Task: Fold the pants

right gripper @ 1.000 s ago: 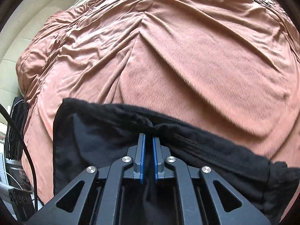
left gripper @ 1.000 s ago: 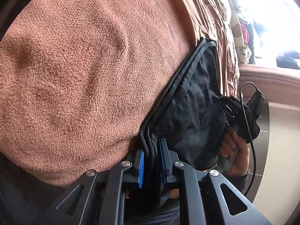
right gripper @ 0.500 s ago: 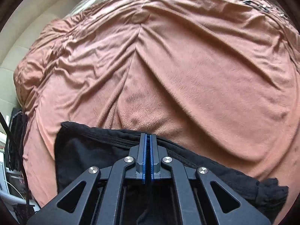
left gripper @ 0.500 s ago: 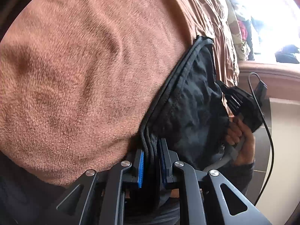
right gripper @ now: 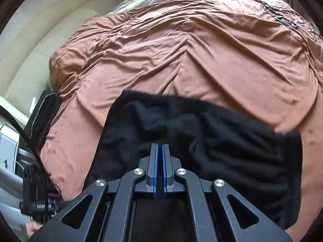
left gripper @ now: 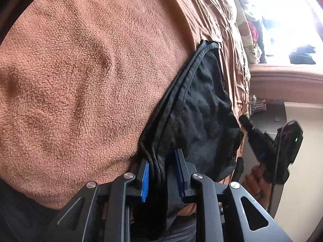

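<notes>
Left tongs (left gripper: 162, 171) opening, pants (left gripper: 201, 109) hem between; right tongs (right gripper: 160, 157) closed, empty.

We're in a bedroom at home: a bed under a rumpled brown blanket (right gripper: 201, 64), a padded cream headboard (right gripper: 46, 40) behind it, and clothes piled (left gripper: 252, 30) by a bright window (left gripper: 292, 20).

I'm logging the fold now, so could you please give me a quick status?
Left tongs opening, pants edge between them. Right tongs shut, seemingly empty. Pants lying on brown blanket. Nothing obstructing.
</notes>
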### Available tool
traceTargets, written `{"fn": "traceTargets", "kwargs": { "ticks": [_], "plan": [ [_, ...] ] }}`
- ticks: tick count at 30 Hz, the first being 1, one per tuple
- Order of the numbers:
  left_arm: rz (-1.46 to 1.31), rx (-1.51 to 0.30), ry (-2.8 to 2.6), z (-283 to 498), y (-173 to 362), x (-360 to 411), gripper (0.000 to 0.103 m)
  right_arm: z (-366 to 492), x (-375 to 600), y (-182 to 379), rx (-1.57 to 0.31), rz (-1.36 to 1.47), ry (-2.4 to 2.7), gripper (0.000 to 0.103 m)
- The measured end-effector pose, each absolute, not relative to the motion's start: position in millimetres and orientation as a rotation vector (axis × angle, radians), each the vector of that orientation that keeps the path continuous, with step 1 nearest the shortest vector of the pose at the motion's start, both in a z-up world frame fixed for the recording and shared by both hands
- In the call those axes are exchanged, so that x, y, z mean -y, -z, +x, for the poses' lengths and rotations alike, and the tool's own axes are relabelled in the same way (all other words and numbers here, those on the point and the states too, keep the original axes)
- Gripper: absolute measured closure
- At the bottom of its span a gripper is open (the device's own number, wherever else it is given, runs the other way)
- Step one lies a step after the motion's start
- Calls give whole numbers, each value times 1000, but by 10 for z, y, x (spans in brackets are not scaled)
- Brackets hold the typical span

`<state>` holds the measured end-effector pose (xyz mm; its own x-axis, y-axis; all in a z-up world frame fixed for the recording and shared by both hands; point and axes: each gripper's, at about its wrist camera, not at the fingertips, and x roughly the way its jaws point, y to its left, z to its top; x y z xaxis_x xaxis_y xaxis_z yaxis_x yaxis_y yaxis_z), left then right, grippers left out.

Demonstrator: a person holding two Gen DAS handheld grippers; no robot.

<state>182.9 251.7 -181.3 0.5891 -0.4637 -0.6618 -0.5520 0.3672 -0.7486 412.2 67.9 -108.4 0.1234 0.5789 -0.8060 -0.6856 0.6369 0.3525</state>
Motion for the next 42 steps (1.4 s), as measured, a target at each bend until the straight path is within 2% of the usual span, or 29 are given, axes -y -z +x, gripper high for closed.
{"fn": "traceTargets", "kwargs": {
  "ticks": [13, 14, 16, 18, 27, 42],
  "plan": [
    [-1207, -985, -49, 1949, 1685, -2510, 79, 3727, -301, 1381, -1175, -106, -900, 103],
    [-1200, -988, -49, 1978, 1683, -2508, 78, 3700, -282, 1390, -1181, -104, -902, 103],
    [-1186, -994, -50, 2013, 1690, -2511, 67, 3646, -226, 1413, -1192, -100, -910, 103],
    [-1184, -994, -43, 2043, 1701, -2515, 63, 3600, -154, 1428, -1201, -89, -920, 103],
    [-1130, -1017, -44, 2226, 1741, -2533, 63, 3531, 109, 1496, -1250, -17, -909, 103],
    [-1083, -1017, -85, 2201, 1687, -2635, 63, 3518, 175, 1471, -1220, 33, -913, 103]
  ]
}}
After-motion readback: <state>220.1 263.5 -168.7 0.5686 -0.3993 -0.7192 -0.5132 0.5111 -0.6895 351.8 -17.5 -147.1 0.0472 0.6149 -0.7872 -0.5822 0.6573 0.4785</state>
